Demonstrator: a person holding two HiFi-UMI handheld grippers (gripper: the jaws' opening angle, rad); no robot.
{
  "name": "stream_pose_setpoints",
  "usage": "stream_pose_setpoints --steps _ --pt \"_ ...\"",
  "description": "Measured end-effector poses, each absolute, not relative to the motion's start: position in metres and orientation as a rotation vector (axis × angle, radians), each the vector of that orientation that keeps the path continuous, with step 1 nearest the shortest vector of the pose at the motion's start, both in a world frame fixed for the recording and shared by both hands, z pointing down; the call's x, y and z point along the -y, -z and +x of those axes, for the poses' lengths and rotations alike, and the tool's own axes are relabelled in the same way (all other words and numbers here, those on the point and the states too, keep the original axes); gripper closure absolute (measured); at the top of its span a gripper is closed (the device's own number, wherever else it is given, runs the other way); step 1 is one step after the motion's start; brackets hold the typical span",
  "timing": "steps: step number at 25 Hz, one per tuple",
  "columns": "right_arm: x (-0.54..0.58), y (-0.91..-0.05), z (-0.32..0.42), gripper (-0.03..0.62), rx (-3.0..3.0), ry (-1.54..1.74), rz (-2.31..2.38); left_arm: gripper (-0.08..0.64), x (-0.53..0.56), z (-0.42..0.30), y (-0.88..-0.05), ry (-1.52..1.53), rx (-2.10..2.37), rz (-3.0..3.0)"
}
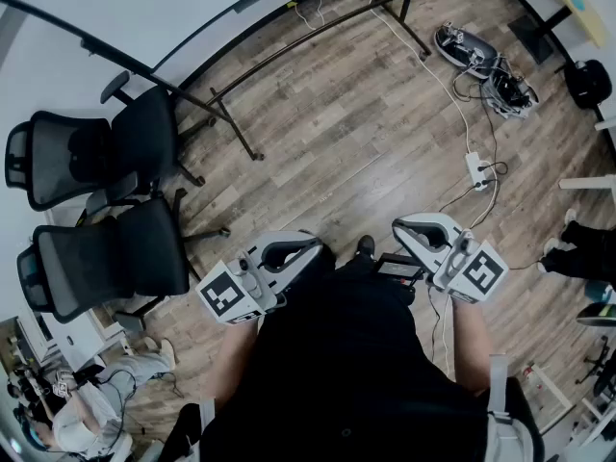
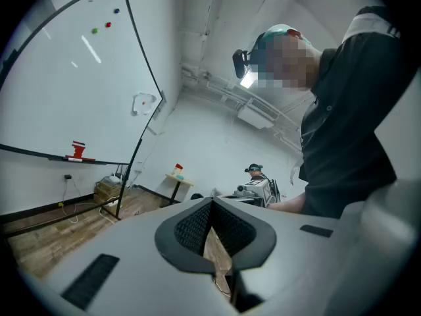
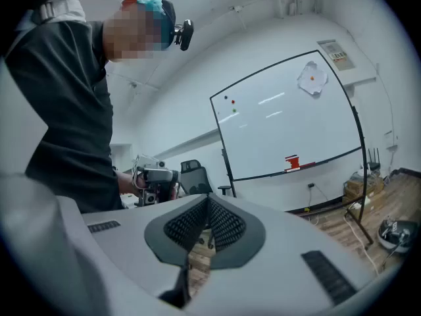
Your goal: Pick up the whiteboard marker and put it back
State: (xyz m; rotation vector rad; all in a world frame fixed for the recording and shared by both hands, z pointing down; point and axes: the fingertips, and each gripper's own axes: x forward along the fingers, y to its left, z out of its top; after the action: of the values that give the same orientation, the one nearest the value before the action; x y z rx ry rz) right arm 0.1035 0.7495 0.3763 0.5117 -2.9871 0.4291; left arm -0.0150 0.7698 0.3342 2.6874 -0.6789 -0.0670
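Marker: not made out for certain; at most the small red thing [image 2: 78, 150] on the ledge of the whiteboard [image 2: 66, 78], too small to name; well apart from both claws.
Left claw [image 2: 212, 201]: closed tip to tip, gripped nothing; showed only floor through the gap behind the tips.
Right claw [image 3: 209, 196]: closed the same way, also empty; held low in front of the dark shirt [image 1: 356, 364], apart from the left claw.
Cut off: whiteboard clipped by the top edge in the head view; seated person [image 1: 87, 412] half out of frame at the lower left; another person's legs [image 1: 587, 248] trimmed by the right edge.
Hard to read: coloured dots [image 2: 108, 25] and a crumpled paper [image 2: 143, 103] on the board, detail lost.
Floor [image 1: 366, 114]: wood planks; carried a white power strip [image 1: 477, 169], loose cables and dark gear [image 1: 486, 61] towards the top right.
Room: white walls; two black mesh chairs [image 1: 96, 147] beside the whiteboard stand; small desk [image 2: 177, 176] against the far wall in the left gripper view.
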Motion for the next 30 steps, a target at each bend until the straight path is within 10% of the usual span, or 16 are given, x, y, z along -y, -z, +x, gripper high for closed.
stream_pose_setpoints --steps 30 --pt "-0.814 -0.374 -0.040 0.572 2.814 -0.424 0.753 0.549 -0.806 -0.208 -0.352 0.493 0.496 2.654"
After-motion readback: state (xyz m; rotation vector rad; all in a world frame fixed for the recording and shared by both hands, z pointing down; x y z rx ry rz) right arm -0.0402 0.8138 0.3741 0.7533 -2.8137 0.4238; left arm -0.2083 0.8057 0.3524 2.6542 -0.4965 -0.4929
